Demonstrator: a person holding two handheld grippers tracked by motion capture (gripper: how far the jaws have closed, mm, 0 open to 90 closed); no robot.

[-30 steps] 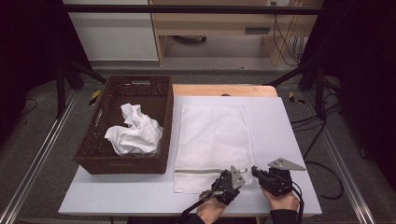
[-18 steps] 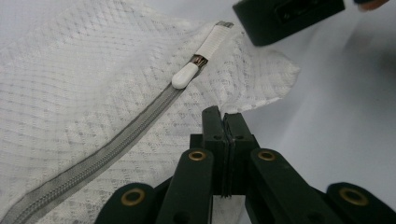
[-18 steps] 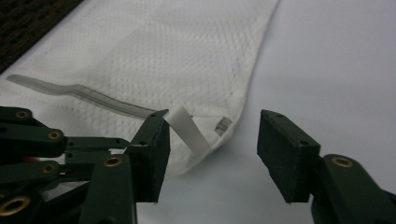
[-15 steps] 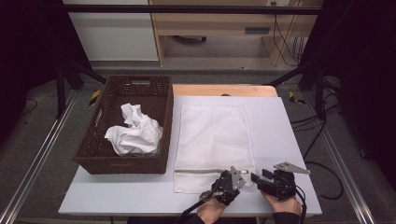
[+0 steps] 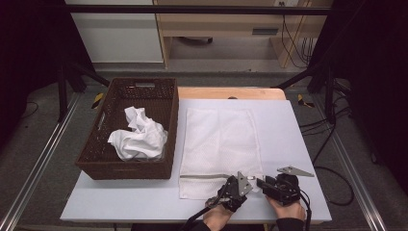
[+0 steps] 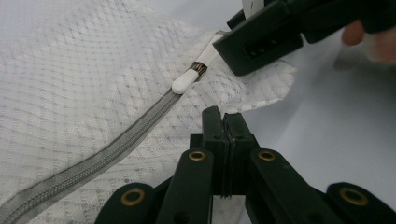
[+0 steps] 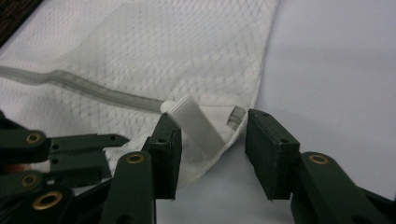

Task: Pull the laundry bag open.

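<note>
Since the earlier frame the right claw (image 7: 212, 154) had just been closing, jaws apart around the white zipper pull (image 7: 194, 121) without pressing it. Left claw (image 6: 224, 135) was clenched at the mesh laundry bag's (image 5: 219, 144) near right corner; that bag lay on the surface (image 5: 288, 125), right of the basket (image 5: 166, 103).

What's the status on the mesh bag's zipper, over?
Left gripper shut, pinning the mesh bag near its corner. Right gripper open, jaws just narrowing, straddling the white zipper pull. Zipper closed. Nothing in the way.
</note>
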